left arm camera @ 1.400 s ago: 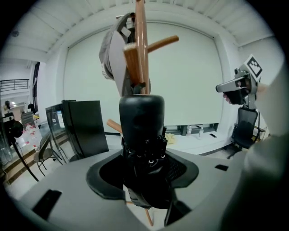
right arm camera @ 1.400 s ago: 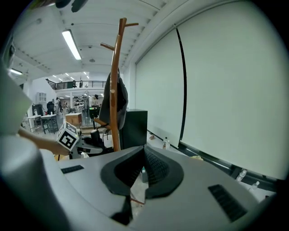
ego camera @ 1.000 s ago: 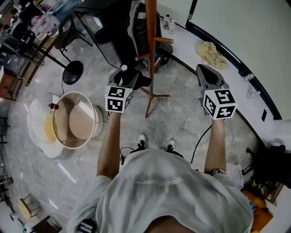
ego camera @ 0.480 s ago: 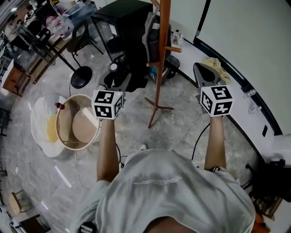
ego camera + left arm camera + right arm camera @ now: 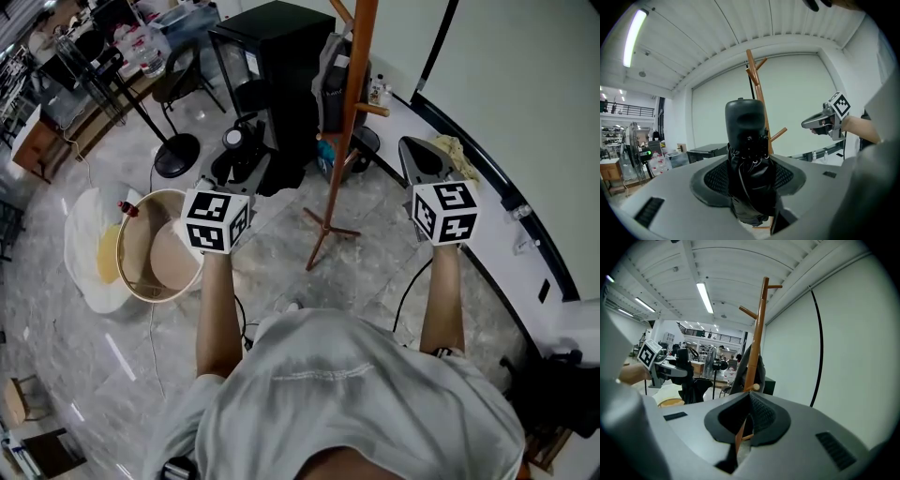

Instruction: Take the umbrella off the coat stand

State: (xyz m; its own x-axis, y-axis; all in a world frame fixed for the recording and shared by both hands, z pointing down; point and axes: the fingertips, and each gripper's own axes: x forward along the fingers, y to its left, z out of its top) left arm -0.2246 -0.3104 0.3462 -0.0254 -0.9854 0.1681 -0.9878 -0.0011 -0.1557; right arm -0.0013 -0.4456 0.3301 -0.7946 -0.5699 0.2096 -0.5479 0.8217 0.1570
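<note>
A black folded umbrella (image 5: 255, 165) stands upright between my left gripper's (image 5: 246, 169) jaws, which are shut on it, clear of the wooden coat stand (image 5: 354, 112) to its right. In the left gripper view the umbrella (image 5: 746, 140) fills the middle, its handle on top, with the coat stand (image 5: 757, 89) behind it. My right gripper (image 5: 407, 144) hovers right of the stand, shut with nothing in it. In the right gripper view the jaws meet at the tip (image 5: 749, 396) and the coat stand (image 5: 757, 343) rises just beyond.
A grey bag (image 5: 332, 75) hangs on the stand. A black cabinet (image 5: 272, 42) stands behind it. A round wooden tub (image 5: 155, 248) and a white sack (image 5: 84, 248) lie on the floor at left. A white ledge (image 5: 487, 220) with bottles (image 5: 380, 91) runs along the right wall.
My left gripper has risen and drawn left, away from the stand, with the umbrella in it. The right gripper rose a little beside the stand.
</note>
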